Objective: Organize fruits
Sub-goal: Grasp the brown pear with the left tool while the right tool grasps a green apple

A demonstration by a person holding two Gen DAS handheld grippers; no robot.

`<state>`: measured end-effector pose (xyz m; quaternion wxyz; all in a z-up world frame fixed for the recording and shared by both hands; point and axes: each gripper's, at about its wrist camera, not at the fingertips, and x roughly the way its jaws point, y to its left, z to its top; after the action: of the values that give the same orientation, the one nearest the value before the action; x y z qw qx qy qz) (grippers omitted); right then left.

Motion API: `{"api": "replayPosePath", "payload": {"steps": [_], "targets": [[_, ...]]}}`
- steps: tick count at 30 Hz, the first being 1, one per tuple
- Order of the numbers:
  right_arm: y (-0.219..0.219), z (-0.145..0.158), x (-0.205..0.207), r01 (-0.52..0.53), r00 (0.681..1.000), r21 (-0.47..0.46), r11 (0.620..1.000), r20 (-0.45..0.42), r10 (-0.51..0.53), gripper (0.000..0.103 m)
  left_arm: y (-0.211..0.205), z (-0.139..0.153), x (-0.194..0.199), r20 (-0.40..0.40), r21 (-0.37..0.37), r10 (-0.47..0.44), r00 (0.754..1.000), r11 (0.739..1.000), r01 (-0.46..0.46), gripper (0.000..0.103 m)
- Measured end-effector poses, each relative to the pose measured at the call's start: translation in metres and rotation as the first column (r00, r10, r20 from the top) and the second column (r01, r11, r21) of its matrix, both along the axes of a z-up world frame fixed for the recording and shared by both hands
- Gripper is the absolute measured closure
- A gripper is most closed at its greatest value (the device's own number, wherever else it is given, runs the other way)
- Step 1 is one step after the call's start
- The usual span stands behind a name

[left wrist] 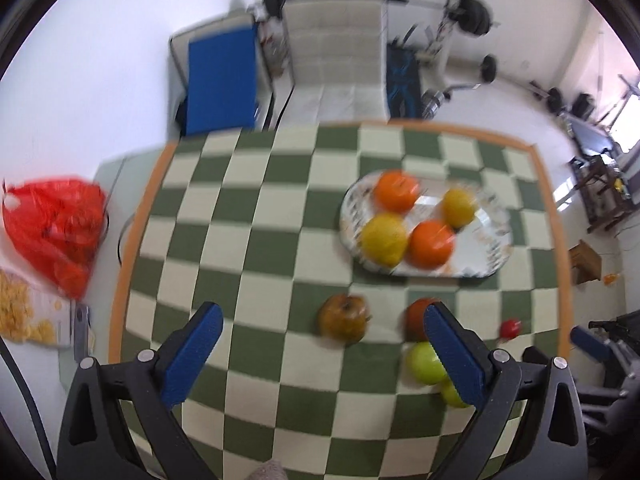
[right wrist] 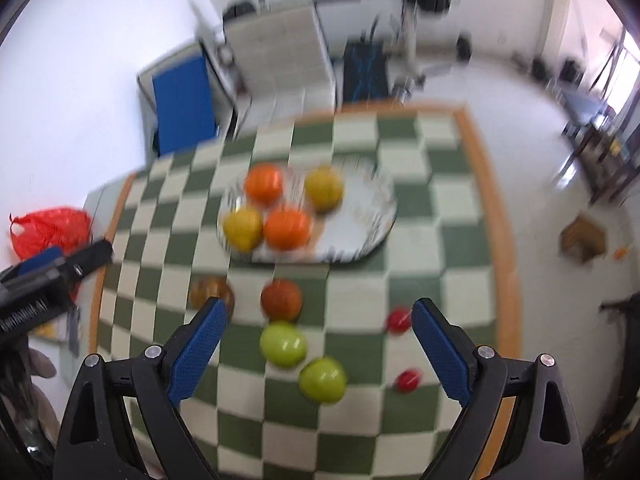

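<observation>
A white patterned plate [left wrist: 486, 242] [right wrist: 360, 216] on the checkered table holds two oranges [left wrist: 432, 244] [right wrist: 287, 229] and two lemons [left wrist: 384, 239] [right wrist: 242, 227]. In front of it lie a brownish apple [left wrist: 344, 318] [right wrist: 211, 290], a red apple [left wrist: 416, 314] [right wrist: 281, 299], two green apples [left wrist: 424, 362] [right wrist: 283, 344] [right wrist: 322, 380] and two small red fruits [right wrist: 398, 319] [right wrist: 408, 380]. My left gripper [left wrist: 320, 344] is open and empty above the table, left of the apples. My right gripper [right wrist: 320, 340] is open and empty above the green apples.
The table [left wrist: 248, 200] has an orange border. A red plastic bag [left wrist: 56, 224] [right wrist: 48, 230] lies off its left edge. A white chair [left wrist: 336, 60] and a blue panel [left wrist: 222, 80] stand behind. A small wooden box [left wrist: 586, 260] sits on the floor right.
</observation>
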<state>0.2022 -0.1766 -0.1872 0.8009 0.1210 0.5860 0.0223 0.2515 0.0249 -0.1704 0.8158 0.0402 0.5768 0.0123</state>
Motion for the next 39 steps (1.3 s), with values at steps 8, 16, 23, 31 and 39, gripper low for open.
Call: {"api": "replayPosePath", "payload": {"steps": [8, 16, 23, 31, 39], "targets": [[0.04, -0.124, 0.019, -0.047, 0.974, 0.117, 0.992, -0.215, 0.072, 0.032, 0.035, -0.086, 0.012, -0.24, -0.013, 0.104, 0.965, 0.994, -0.11, 0.0], [0.071, -0.186, 0.034, -0.123, 0.928, 0.119, 0.985, -0.338, 0.157, 0.039, 0.026, -0.148, 0.035, -0.391, -0.076, 0.086, 0.916, 0.989, -0.125, 0.0], [0.071, -0.19, 0.032, -0.16, 0.915, 0.087, 0.983, -0.361, 0.181, 0.04, -0.008, -0.178, 0.05, -0.423, -0.078, -0.051, 0.905, 0.997, 0.02, 0.029], [0.047, -0.193, 0.028, -0.077, 0.912, 0.124, 0.989, -0.392, 0.12, 0.04, -0.022, -0.173, 0.024, -0.399, -0.068, -0.085, 0.913, 0.996, 0.063, 0.048], [0.049, -0.194, 0.03, -0.118, 0.905, 0.132, 0.984, -0.394, 0.161, 0.04, -0.017, -0.18, -0.02, -0.429, -0.081, -0.049, 0.902, 0.997, 0.016, 0.047]]}}
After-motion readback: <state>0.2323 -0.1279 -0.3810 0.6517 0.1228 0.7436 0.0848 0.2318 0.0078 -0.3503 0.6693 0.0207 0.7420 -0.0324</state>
